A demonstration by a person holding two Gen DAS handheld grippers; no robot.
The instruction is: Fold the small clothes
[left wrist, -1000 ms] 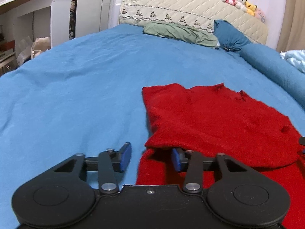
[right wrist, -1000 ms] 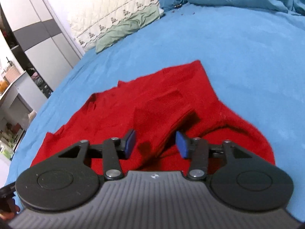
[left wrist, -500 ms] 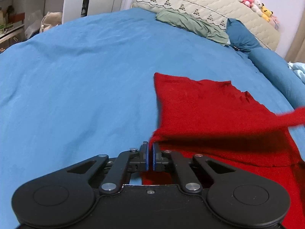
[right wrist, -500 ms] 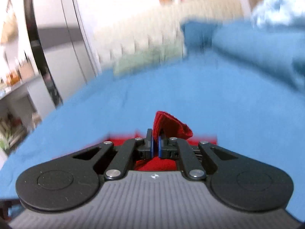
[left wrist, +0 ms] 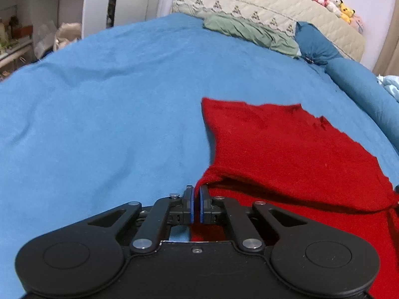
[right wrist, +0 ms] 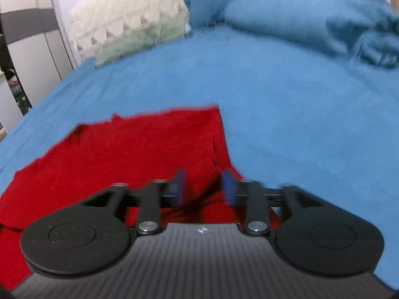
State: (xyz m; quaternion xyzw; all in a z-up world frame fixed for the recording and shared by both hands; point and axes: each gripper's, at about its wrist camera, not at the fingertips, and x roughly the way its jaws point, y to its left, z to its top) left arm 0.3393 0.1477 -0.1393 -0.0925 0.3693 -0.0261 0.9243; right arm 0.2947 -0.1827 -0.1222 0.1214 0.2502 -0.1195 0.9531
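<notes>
The red garment (left wrist: 286, 154) lay on the blue bed (left wrist: 99, 124). Its near-left corner was pinched in the closed left claw (left wrist: 196, 205). The right claw (right wrist: 203, 186), just reopened, held nothing. The pinched corner would best be carried across evenly and laid flat.

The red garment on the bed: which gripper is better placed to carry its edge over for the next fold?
Left. The left gripper is shut on a corner of the red garment, lifting that edge off the blue bedsheet. The right gripper has just been opening; cloth lies under its fingers, ungripped.
</notes>
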